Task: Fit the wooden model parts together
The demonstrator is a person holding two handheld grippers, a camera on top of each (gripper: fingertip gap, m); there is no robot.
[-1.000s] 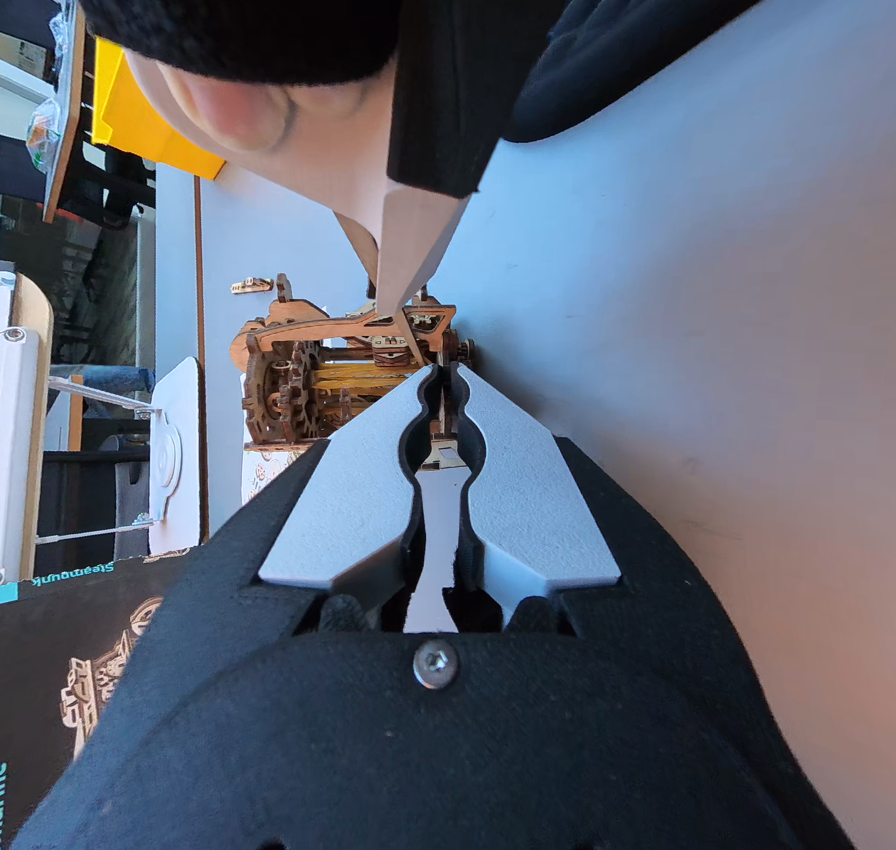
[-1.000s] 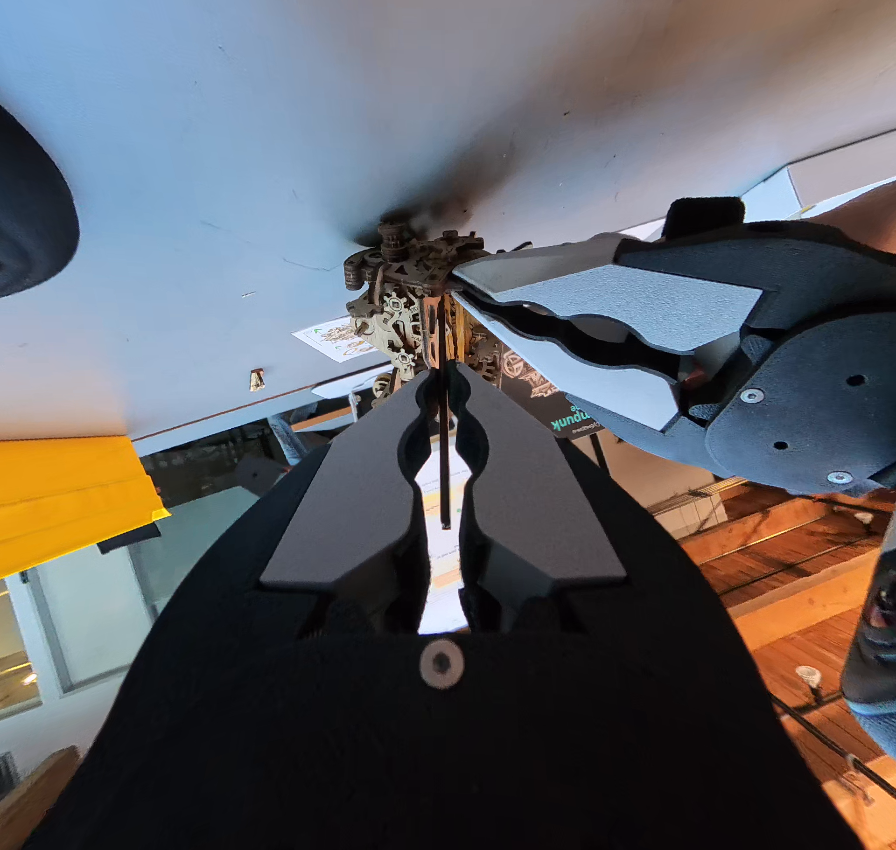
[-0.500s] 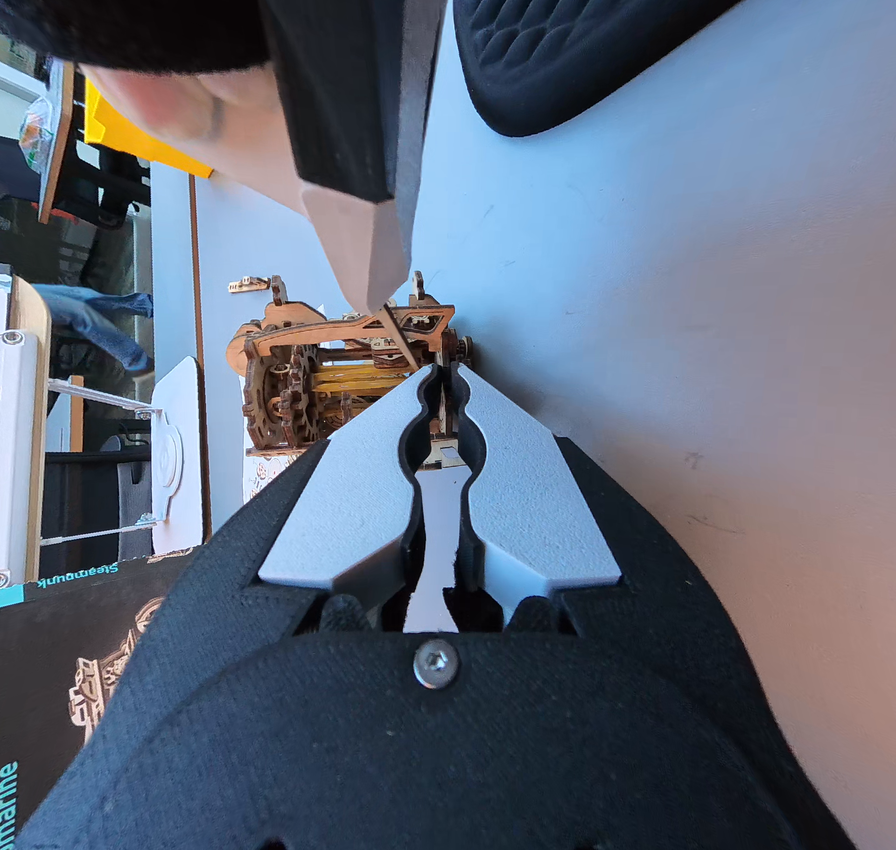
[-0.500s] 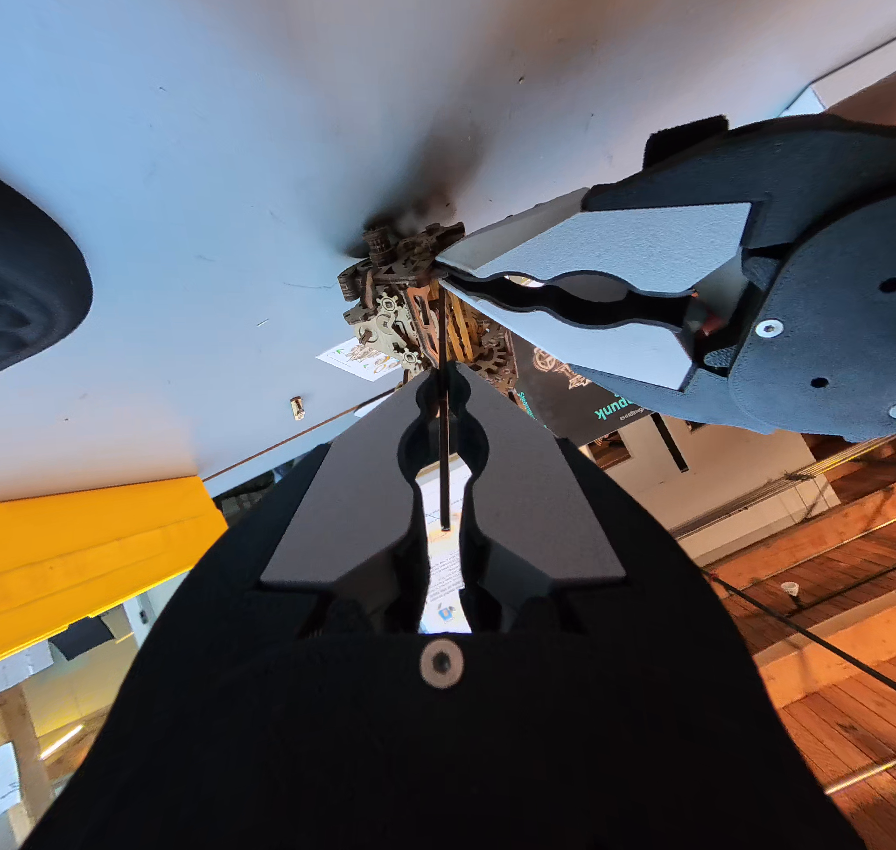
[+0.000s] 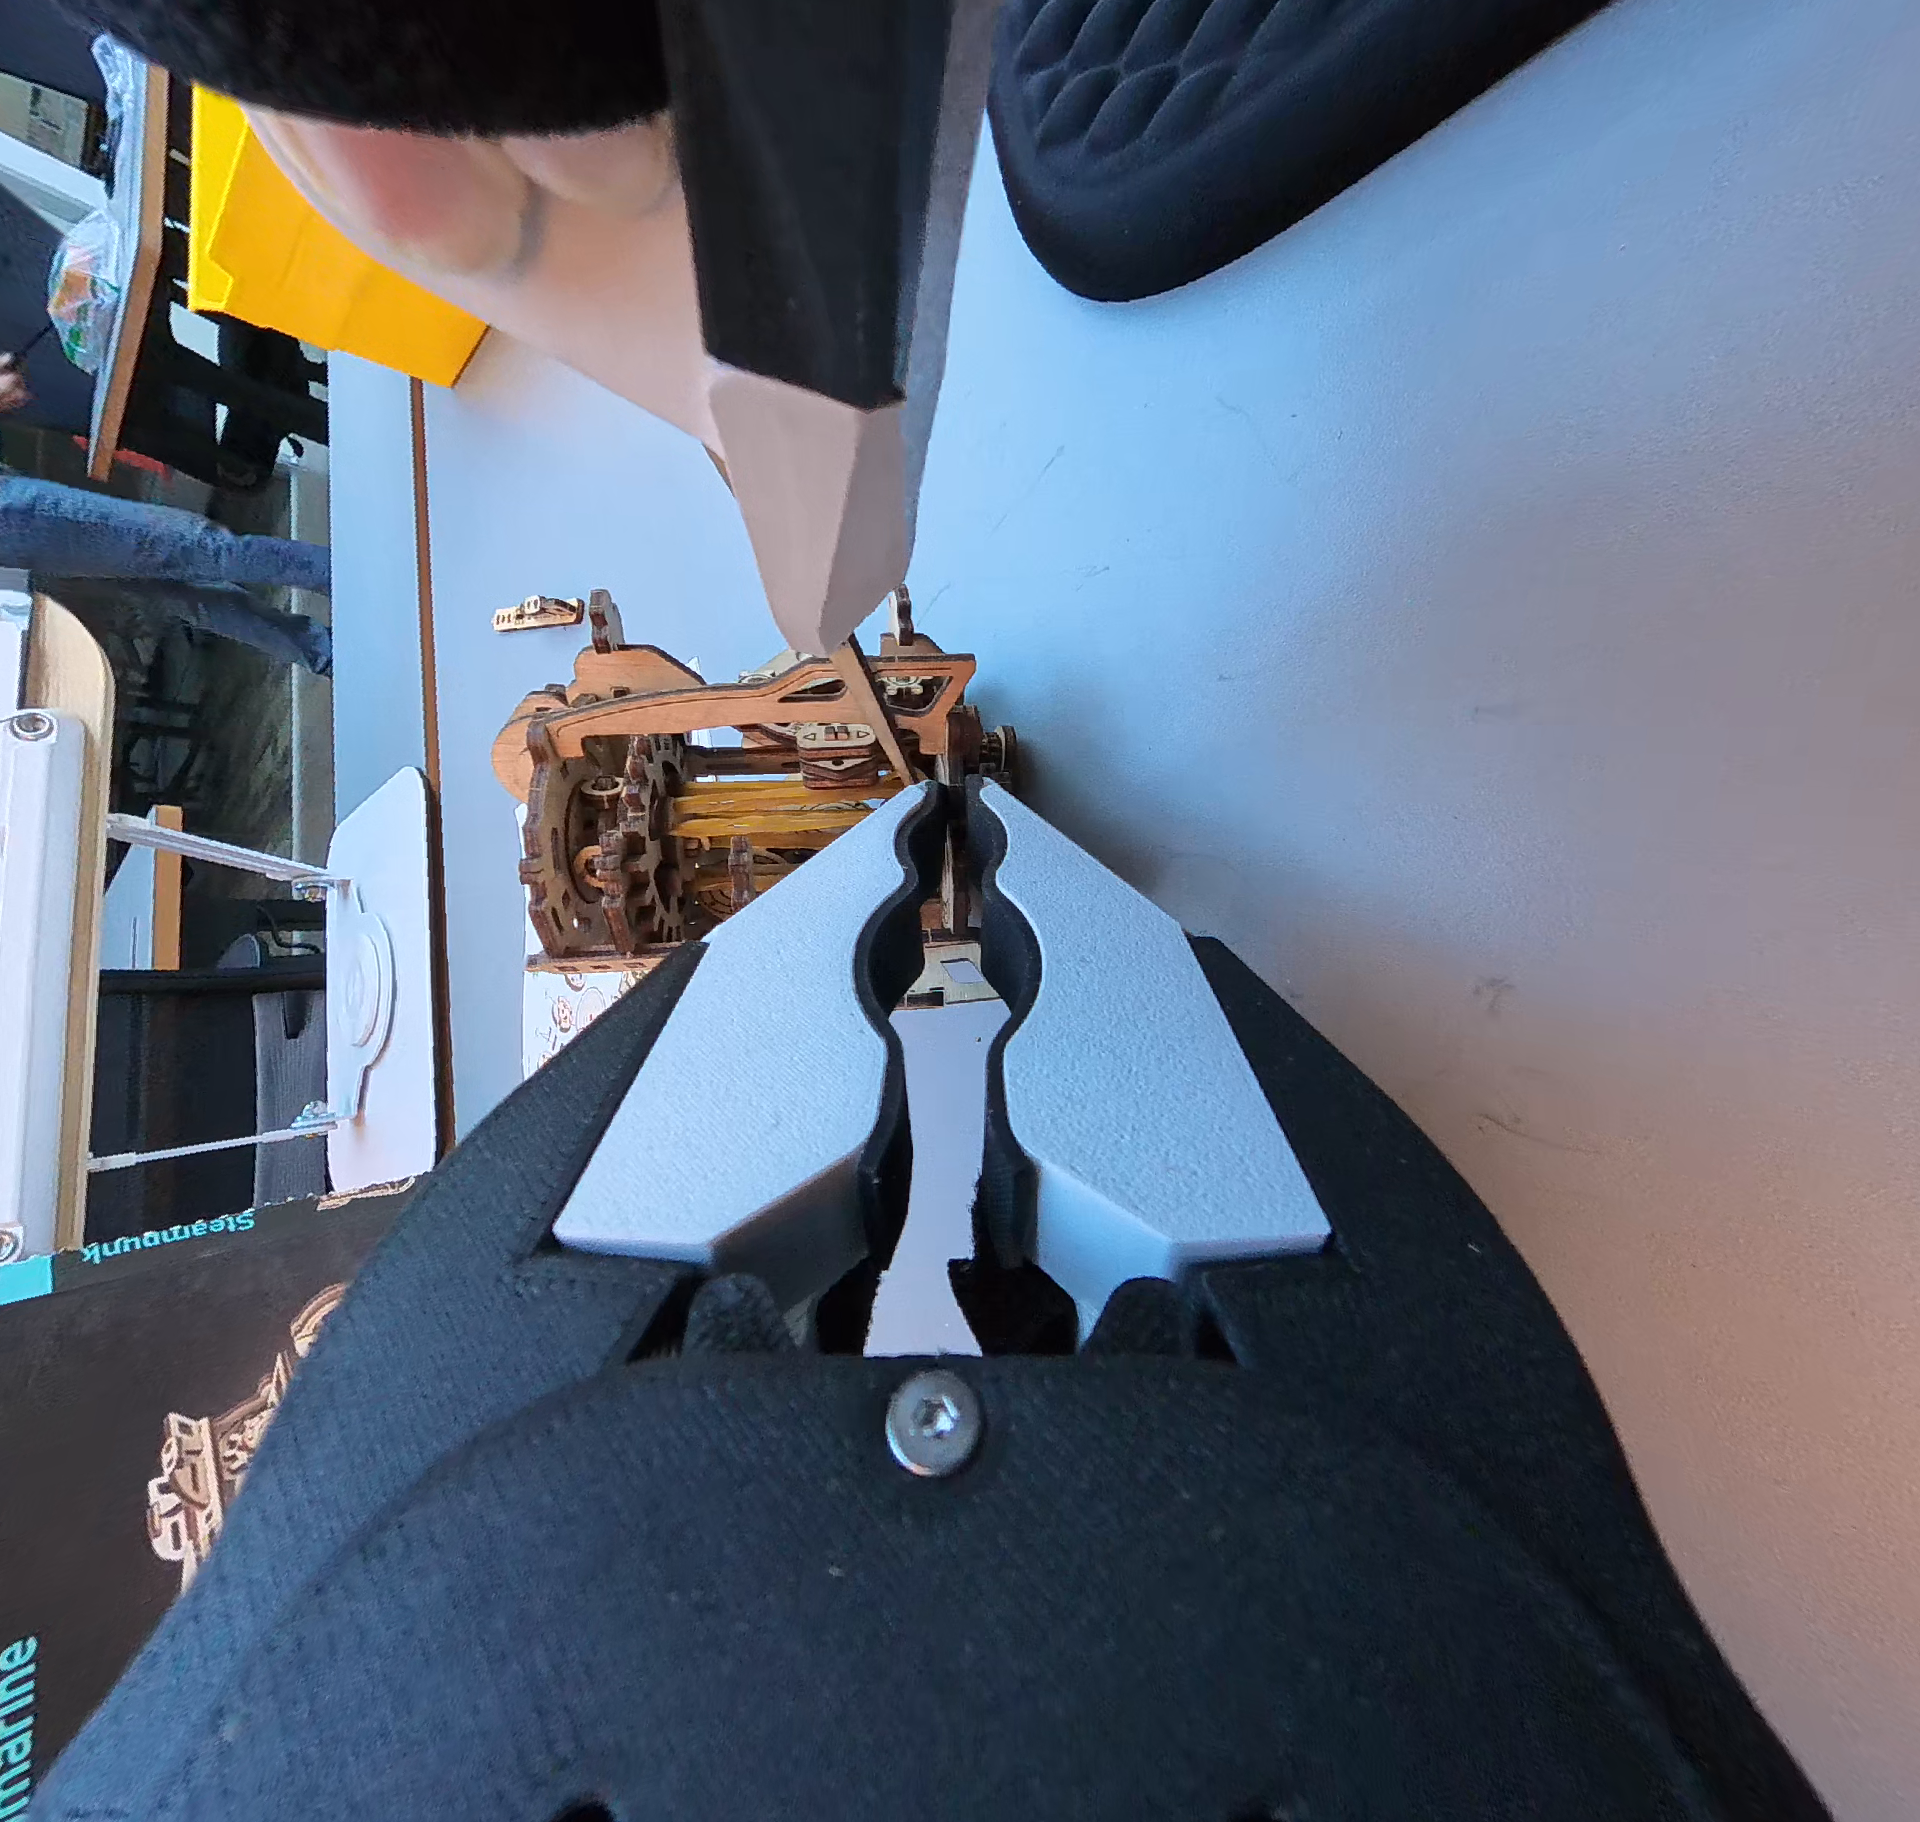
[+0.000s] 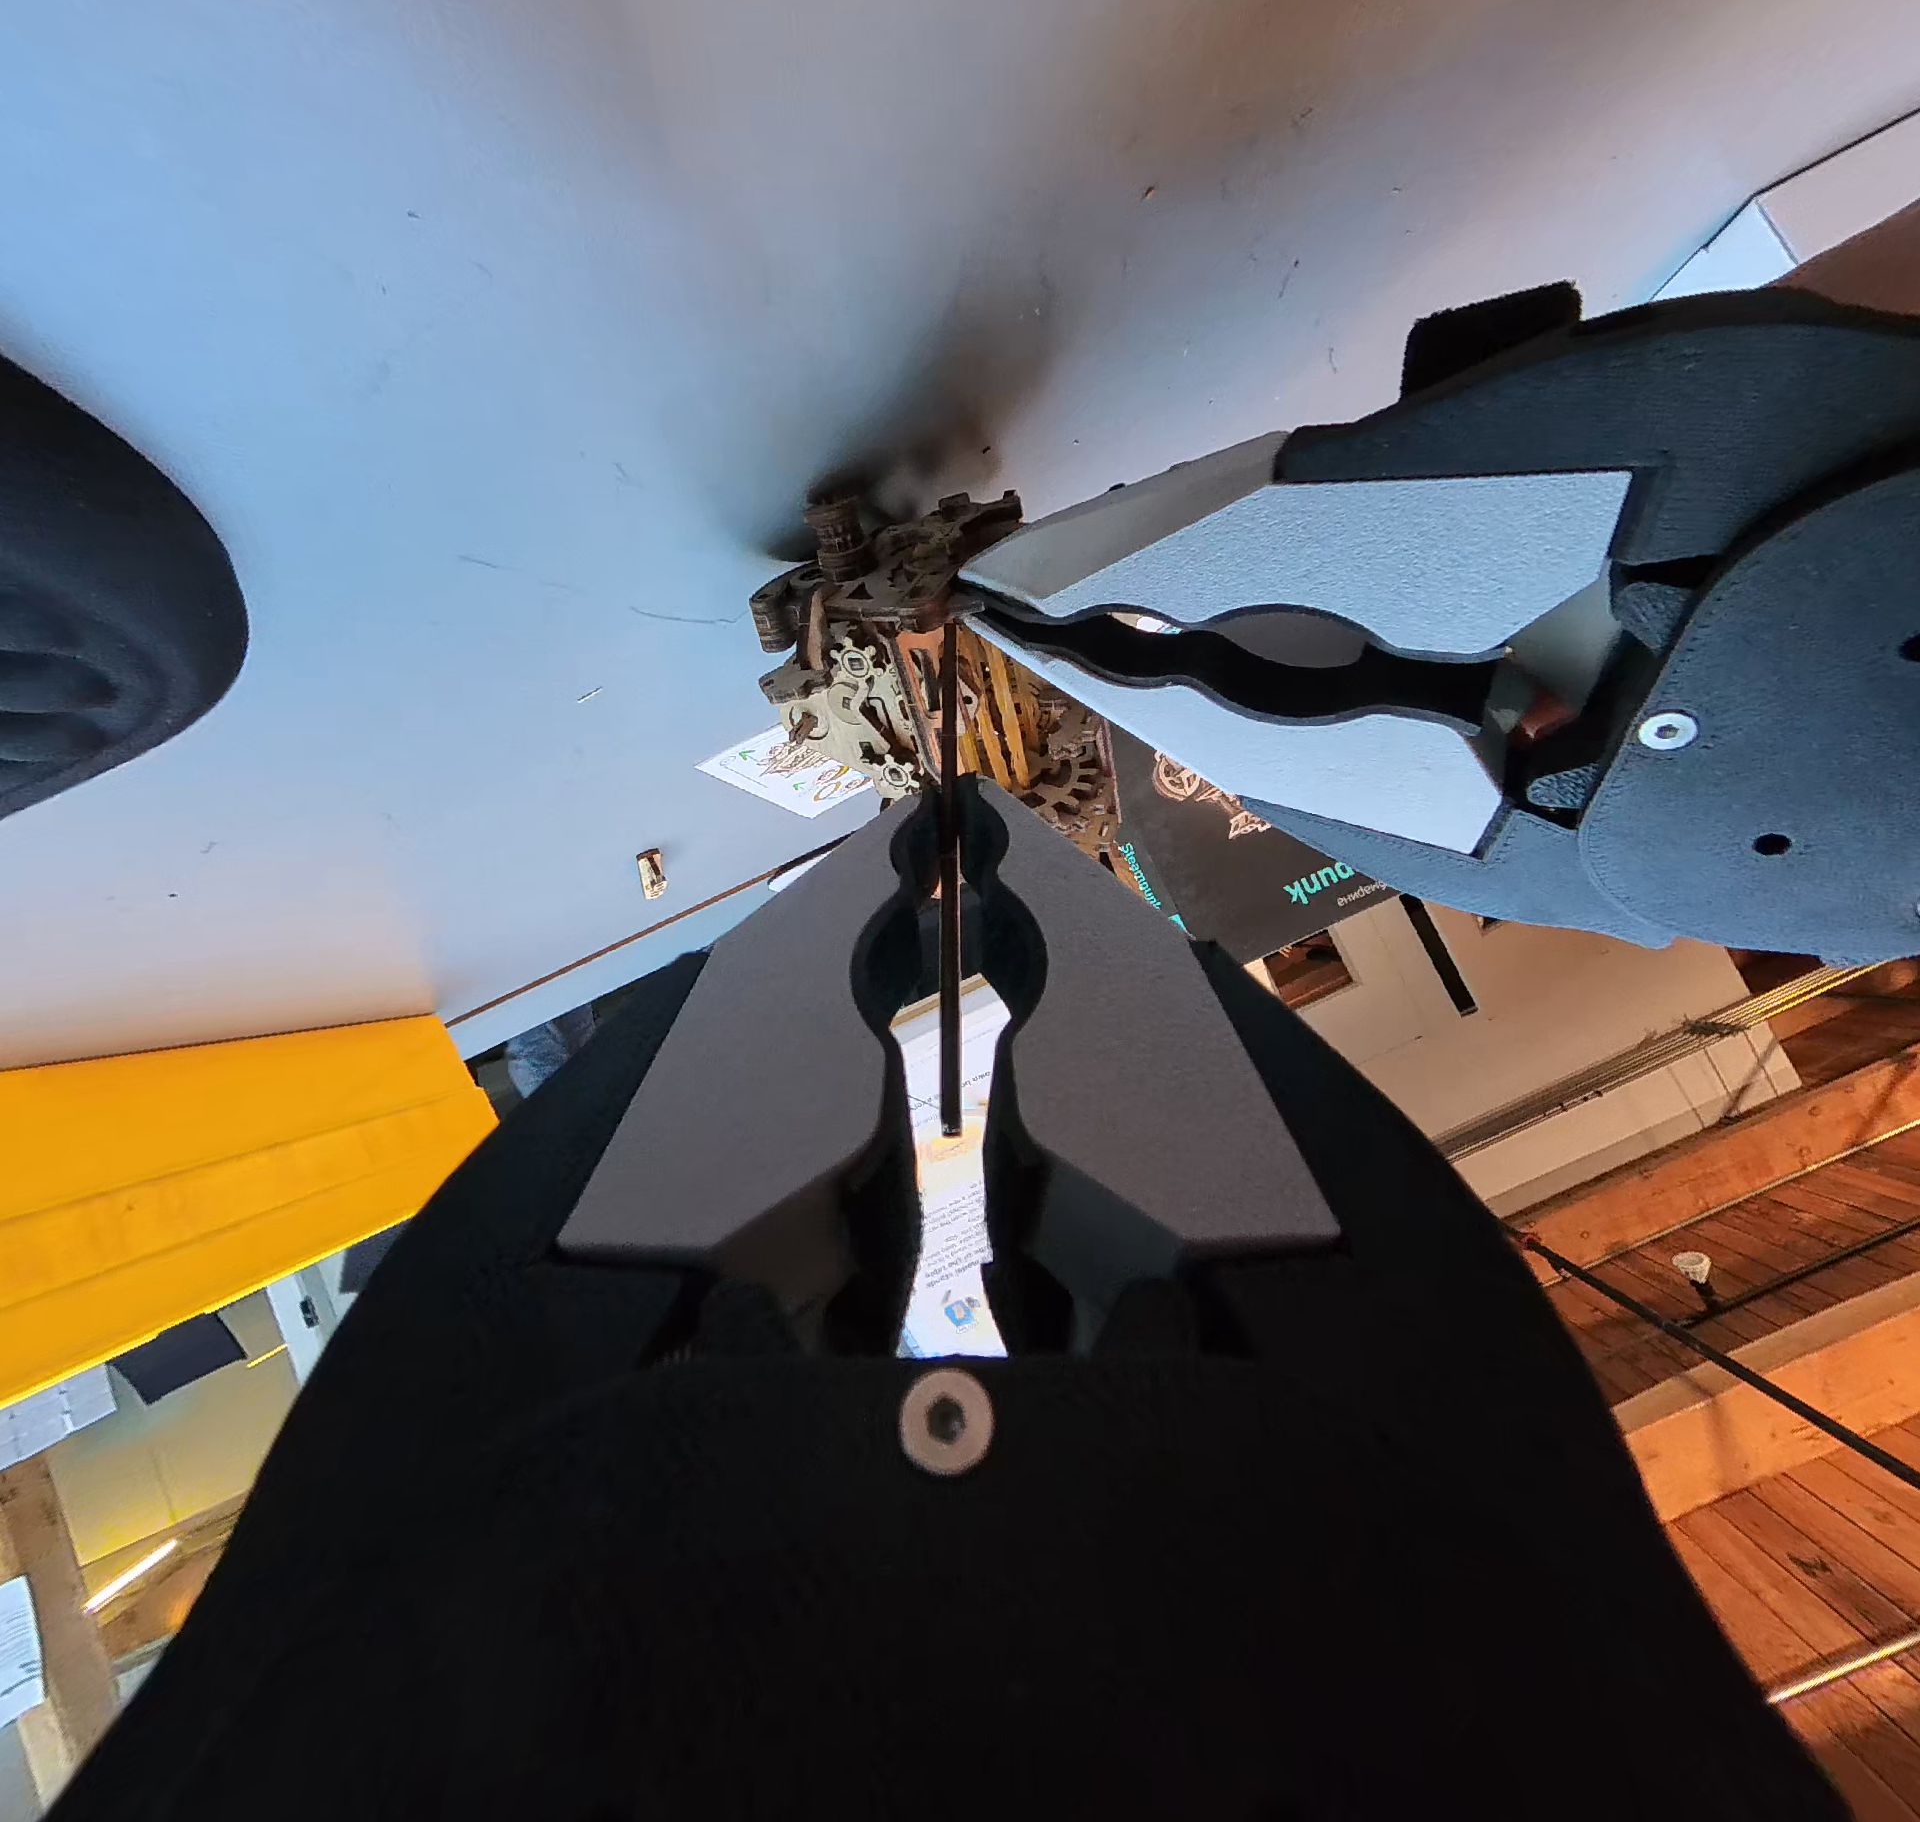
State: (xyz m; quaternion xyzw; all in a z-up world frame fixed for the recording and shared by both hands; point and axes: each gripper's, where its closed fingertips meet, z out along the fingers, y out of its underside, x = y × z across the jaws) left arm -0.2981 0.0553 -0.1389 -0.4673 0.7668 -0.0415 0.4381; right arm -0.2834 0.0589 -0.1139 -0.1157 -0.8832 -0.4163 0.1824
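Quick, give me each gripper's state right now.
Left gripper: shut on the wooden model.
Right gripper: shut on a thin stick that reaches into the model.

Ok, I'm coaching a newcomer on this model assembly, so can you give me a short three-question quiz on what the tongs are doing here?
1. True or false: the left tongs are shut on an edge of the brown geared wooden model.
2. What do the right tongs grip? A) a thin dark rod B) a blue cup C) a steel spoon
3. Fill in: the rod's far end reaches into the wooden ____.

Key: 1 true; 2 A; 3 model.
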